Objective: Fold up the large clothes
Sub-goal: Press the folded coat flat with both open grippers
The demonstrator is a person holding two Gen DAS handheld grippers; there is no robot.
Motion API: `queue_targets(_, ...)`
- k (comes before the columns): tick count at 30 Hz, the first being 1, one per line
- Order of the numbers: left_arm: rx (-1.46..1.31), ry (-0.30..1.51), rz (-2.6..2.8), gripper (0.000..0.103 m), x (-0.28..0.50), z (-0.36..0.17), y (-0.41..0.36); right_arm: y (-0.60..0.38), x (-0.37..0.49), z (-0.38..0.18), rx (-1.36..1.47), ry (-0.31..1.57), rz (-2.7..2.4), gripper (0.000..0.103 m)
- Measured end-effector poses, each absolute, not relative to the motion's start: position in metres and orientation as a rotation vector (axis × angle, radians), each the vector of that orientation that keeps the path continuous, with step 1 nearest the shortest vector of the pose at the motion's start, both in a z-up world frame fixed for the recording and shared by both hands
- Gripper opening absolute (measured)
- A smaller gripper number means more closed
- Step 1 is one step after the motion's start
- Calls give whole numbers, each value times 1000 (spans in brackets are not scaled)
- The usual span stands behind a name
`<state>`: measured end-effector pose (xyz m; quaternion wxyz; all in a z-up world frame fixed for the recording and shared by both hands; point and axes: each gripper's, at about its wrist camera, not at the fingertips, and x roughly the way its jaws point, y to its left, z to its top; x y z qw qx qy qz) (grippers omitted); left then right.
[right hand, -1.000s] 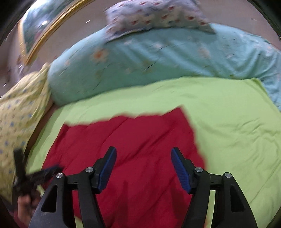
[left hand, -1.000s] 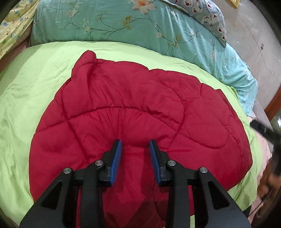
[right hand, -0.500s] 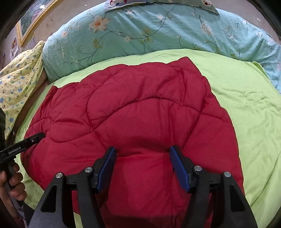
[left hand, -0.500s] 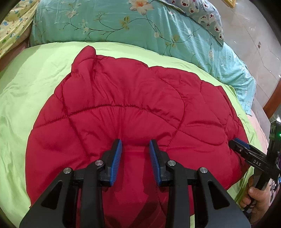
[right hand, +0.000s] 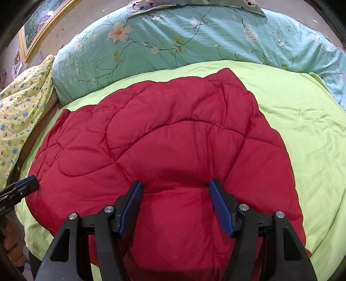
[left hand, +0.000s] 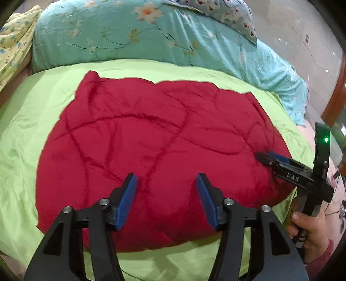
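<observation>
A red quilted padded garment (left hand: pixel 155 140) lies folded and puffy on the light green bedsheet (left hand: pixel 32 134); it also shows in the right wrist view (right hand: pixel 173 134). My left gripper (left hand: pixel 165 194) is open above the garment's near edge, holding nothing. My right gripper (right hand: pixel 175 201) is open with its blue pads pressed against a bulge of the red fabric between them. The right gripper also shows in the left wrist view (left hand: pixel 268 157) at the garment's right edge, and the left gripper's tip shows in the right wrist view (right hand: pixel 26 186) at its left edge.
A teal floral quilt (right hand: pixel 194 41) lies across the far side of the bed, with a patterned pillow (left hand: pixel 227 13) on top. A yellow printed cloth (right hand: pixel 19 112) sits at the left. The bed's near edge and the floor are close below.
My left gripper opened wide, let go of the red fabric and pulled back a little. My right gripper stayed open on the garment's near edge.
</observation>
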<state>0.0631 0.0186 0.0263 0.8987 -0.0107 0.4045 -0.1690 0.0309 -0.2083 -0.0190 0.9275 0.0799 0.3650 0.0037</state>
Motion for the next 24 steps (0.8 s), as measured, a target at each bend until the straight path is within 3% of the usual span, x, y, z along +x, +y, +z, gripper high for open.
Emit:
queue_targets(2, 16, 854, -320, 75, 63, 21, 9, -209, 30, -19, 167, 748, 11, 65)
queue_targets(17, 87, 890, -241, 86, 77, -4, -8, -206, 12, -6, 192, 713, 6, 66)
queue_targets(21, 90, 883, -237, 87, 76, -4, -10, -189, 0, 8, 158, 665, 37, 77)
queue_targets(24, 88, 879, -240, 87, 76, -4, -9, -178, 4, 12, 119, 678, 47, 77)
